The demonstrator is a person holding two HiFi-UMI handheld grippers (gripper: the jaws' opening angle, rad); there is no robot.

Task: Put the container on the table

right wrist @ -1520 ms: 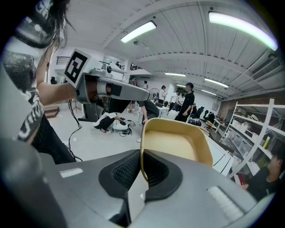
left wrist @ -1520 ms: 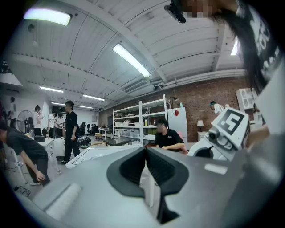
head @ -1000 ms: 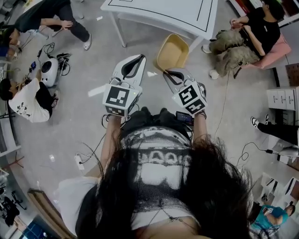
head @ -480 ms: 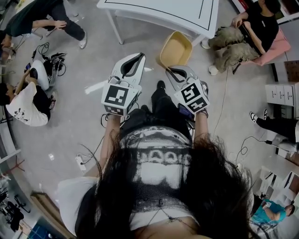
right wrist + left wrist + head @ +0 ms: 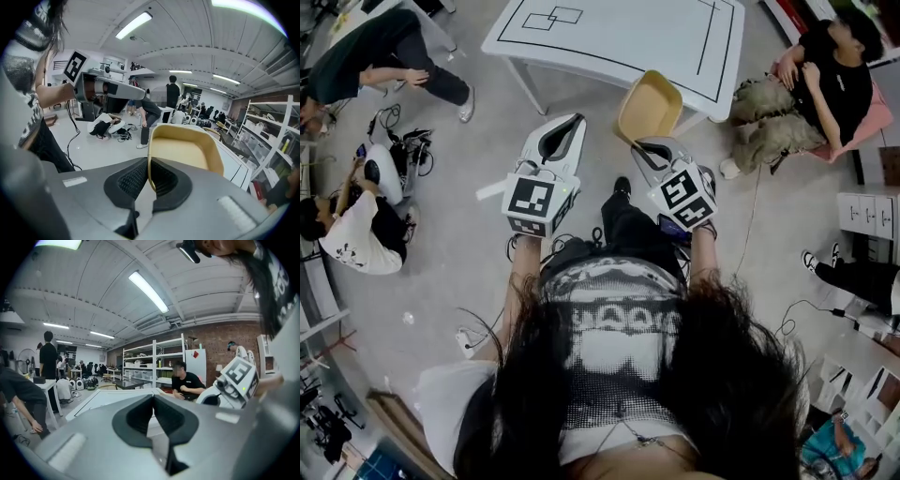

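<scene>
A shallow tan container (image 5: 649,105) hangs tilted in the air at the near edge of the white table (image 5: 609,42), which has black lines drawn on it. My right gripper (image 5: 643,147) is shut on the container's near rim; in the right gripper view the rim (image 5: 149,165) sits pinched between the black pads, and the container's tan inside (image 5: 180,152) fills the space ahead, with the table (image 5: 234,164) behind it. My left gripper (image 5: 565,128) is held level beside it, to the left, shut with nothing in it. In the left gripper view its pads (image 5: 140,414) meet, and the table (image 5: 108,397) lies ahead.
A person sits on the floor at left (image 5: 356,216) beside cables and a white device (image 5: 380,169). Another person bends over at top left (image 5: 375,47), and one sits at right (image 5: 825,80). White drawers (image 5: 867,202) stand at the right edge. A table leg (image 5: 523,89) reaches the floor.
Both grippers and the container have moved forward toward the table. More of the tabletop shows now, and the container overlaps its near edge.
</scene>
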